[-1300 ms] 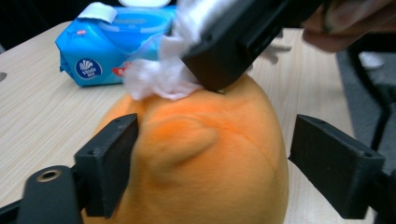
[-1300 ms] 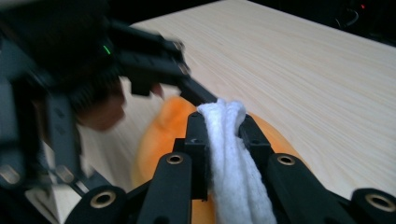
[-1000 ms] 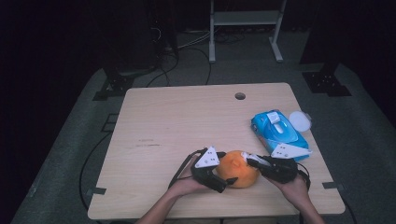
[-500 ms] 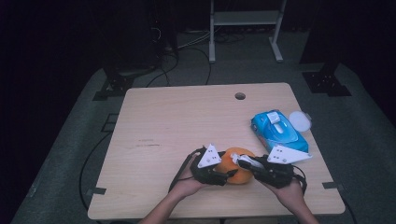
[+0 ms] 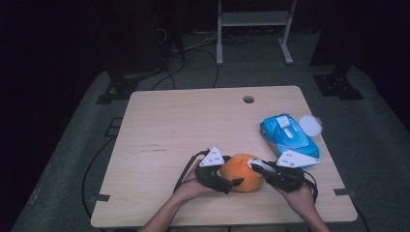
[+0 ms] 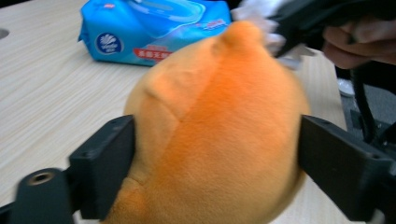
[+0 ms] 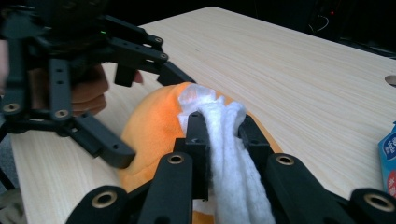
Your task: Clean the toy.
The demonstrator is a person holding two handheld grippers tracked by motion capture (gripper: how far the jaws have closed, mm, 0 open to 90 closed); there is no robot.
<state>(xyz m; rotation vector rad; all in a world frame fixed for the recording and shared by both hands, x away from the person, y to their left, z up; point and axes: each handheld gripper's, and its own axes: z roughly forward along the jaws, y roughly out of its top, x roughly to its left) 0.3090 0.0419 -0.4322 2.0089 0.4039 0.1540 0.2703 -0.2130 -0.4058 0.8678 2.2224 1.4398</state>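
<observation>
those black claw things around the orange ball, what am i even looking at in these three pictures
A person sits at a wooden table and holds a two-jaw tool in each hand; there is no robot arm. The wide picture comes from a camera above the table. The other two come from small cameras riding on each tool, looking along its jaws.

The left hand-held gripper has its jaws on either side of an orange plush toy; they have just been opening and closing, and their inner faces sit against its sides. The right hand-held gripper is shut on a white wipe and presses it on the toy's top. A blue pack of wet wipes and a round white lid lie to the right.
</observation>
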